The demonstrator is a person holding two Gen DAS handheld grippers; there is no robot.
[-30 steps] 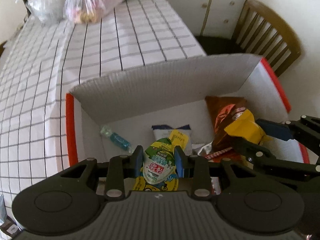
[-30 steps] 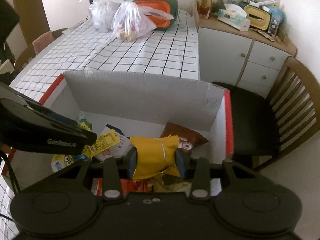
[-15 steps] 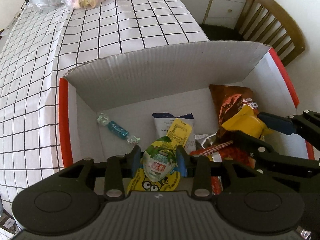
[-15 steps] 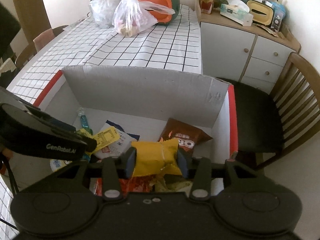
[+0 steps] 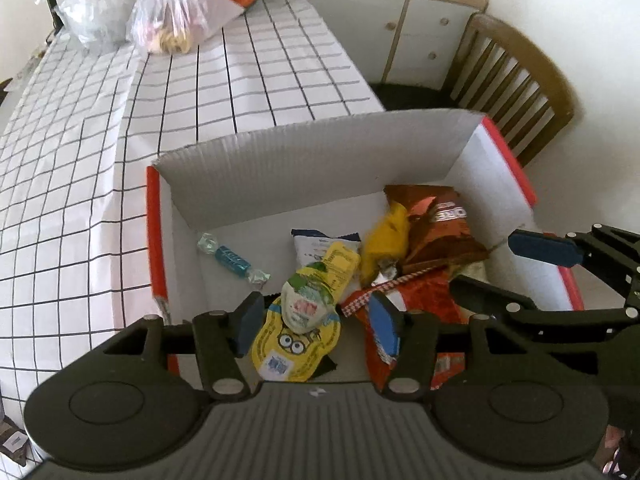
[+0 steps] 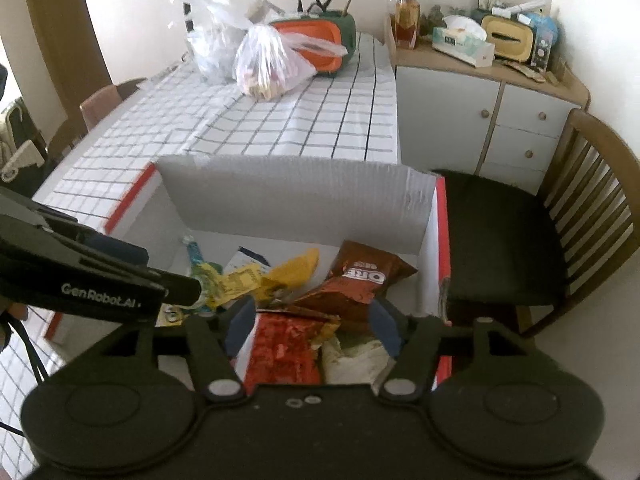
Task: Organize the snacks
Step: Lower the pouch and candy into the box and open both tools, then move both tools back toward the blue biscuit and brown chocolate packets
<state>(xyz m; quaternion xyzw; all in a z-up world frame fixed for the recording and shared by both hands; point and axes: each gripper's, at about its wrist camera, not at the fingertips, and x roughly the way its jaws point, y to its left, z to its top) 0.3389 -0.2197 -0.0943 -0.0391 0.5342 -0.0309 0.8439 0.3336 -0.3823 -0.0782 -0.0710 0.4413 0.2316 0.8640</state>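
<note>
A white cardboard box (image 5: pixel 312 168) with red edges holds the snacks. My left gripper (image 5: pixel 316 322) is open above its near side; a green-lidded jelly cup (image 5: pixel 306 306) lies free on a yellow Minions pack (image 5: pixel 296 346) between the fingers. My right gripper (image 6: pixel 312 326) is open over a red packet (image 6: pixel 282 354). The yellow snack bag (image 5: pixel 384 246) lies loose in the box beside a brown Oreo bag (image 5: pixel 436 228), also in the right wrist view (image 6: pixel 368 276). A blue wrapped candy (image 5: pixel 230 258) lies at the box's left.
The box sits on a table with a white grid cloth (image 5: pixel 100 152). Plastic bags (image 6: pixel 268 60) and an orange-green case (image 6: pixel 324 44) stand at the far end. A wooden chair (image 6: pixel 560 216) and a white cabinet (image 6: pixel 480 112) are to the right.
Both grippers opened. The left let go of the jelly cup and the right let go of the yellow bag; both now lie in the box. Both grippers rose slightly.
</note>
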